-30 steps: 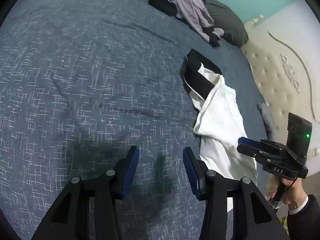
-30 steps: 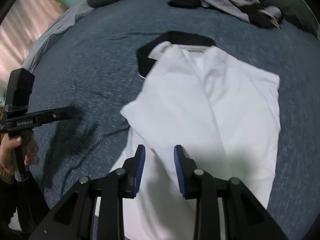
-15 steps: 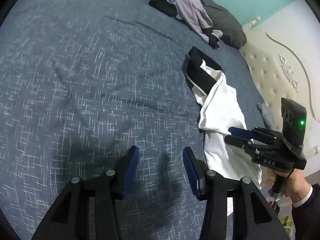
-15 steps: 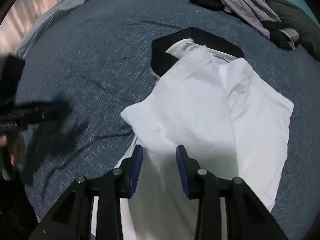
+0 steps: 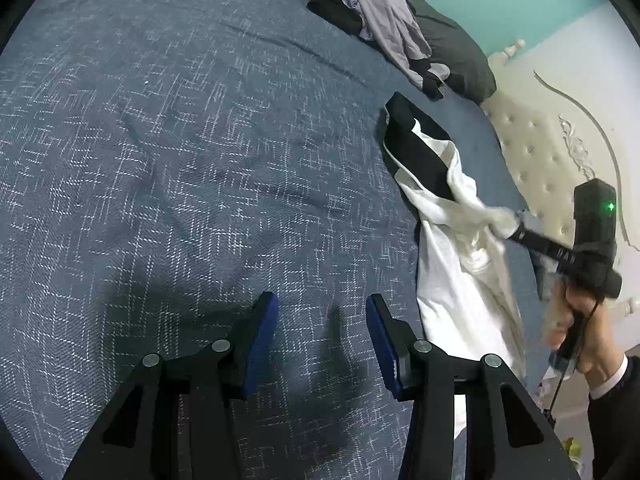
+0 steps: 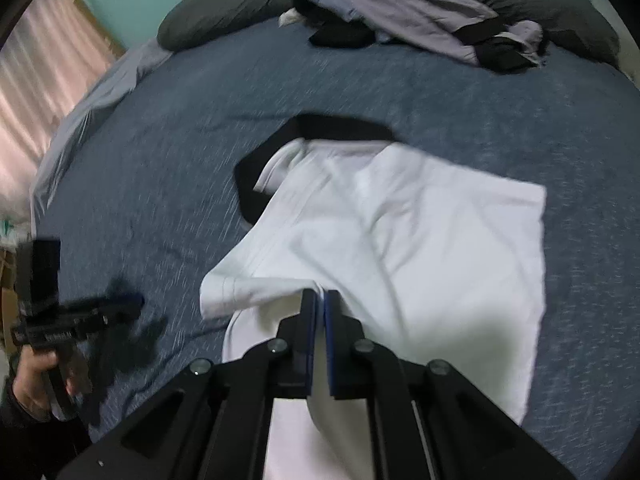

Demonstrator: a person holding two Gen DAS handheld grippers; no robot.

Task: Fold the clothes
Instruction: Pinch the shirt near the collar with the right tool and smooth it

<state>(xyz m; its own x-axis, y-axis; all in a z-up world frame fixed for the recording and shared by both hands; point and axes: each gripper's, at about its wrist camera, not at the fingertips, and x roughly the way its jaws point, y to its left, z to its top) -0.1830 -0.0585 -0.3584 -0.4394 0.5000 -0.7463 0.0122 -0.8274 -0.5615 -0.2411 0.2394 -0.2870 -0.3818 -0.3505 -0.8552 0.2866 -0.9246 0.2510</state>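
Observation:
A white shirt (image 6: 420, 232) with a black collar (image 6: 316, 128) lies on the dark blue bedspread (image 5: 180, 152). My right gripper (image 6: 322, 296) is shut on a fold of the white shirt and lifts it; in the left wrist view it (image 5: 516, 226) pinches the bunched cloth of the shirt (image 5: 460, 280). My left gripper (image 5: 320, 312) is open and empty, just above bare bedspread left of the shirt. It also shows at the left of the right wrist view (image 6: 132, 304).
A heap of grey and black clothes (image 6: 420, 12) lies at the far side of the bed against dark pillows (image 6: 224, 12). A cream tufted headboard (image 5: 552, 160) stands right of the shirt. Pink curtains (image 6: 48, 76) hang to the left.
My right gripper has shut on the white shirt and lifted a fold of it. The left gripper stays open over the bedspread.

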